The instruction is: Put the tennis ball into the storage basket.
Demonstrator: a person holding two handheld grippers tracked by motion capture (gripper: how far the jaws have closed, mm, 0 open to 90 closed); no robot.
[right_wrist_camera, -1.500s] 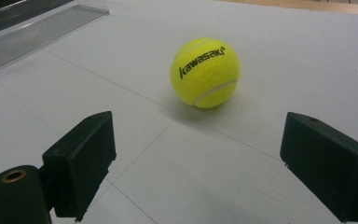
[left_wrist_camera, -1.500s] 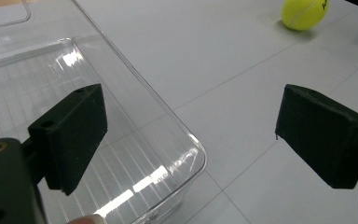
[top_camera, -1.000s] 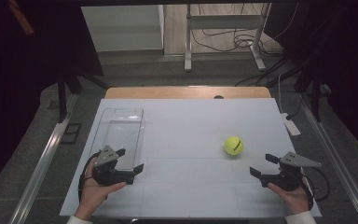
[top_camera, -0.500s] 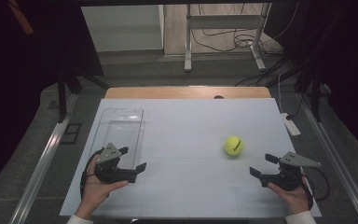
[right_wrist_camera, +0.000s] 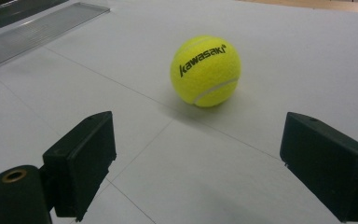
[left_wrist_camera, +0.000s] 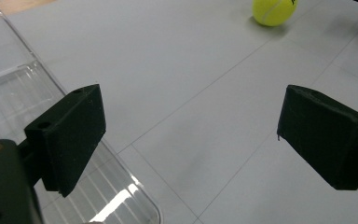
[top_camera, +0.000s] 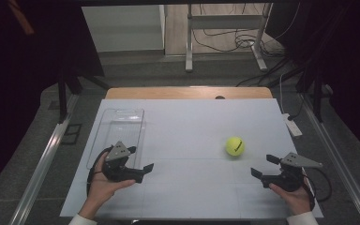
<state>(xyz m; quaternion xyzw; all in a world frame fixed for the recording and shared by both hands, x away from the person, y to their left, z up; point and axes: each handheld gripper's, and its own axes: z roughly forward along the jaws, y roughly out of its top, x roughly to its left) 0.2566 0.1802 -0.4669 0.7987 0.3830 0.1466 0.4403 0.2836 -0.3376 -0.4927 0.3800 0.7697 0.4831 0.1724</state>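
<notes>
A yellow tennis ball (top_camera: 234,146) printed "kawasaki" rests on the white table right of centre. My right gripper (top_camera: 263,167) stands open just in front of it and to its right. In the right gripper view the ball (right_wrist_camera: 205,70) lies a short way ahead between the spread jaws of the right gripper (right_wrist_camera: 196,154), untouched. My left gripper (top_camera: 139,159) is open at the near left, beside the near end of a clear plastic tray (top_camera: 117,129). In the left gripper view the tray (left_wrist_camera: 9,93) runs under the left jaw of the left gripper (left_wrist_camera: 191,126), and the ball (left_wrist_camera: 272,10) is far ahead.
A small white device (top_camera: 292,125) lies at the table's right edge. A wooden strip (top_camera: 187,92) borders the far edge, with metal stand legs (top_camera: 190,47) and cables on the floor beyond. The tray (right_wrist_camera: 42,30) holds nothing.
My left gripper has drifted a little to the right and forward beside the tray's near end. The right gripper and the ball have stayed put.
</notes>
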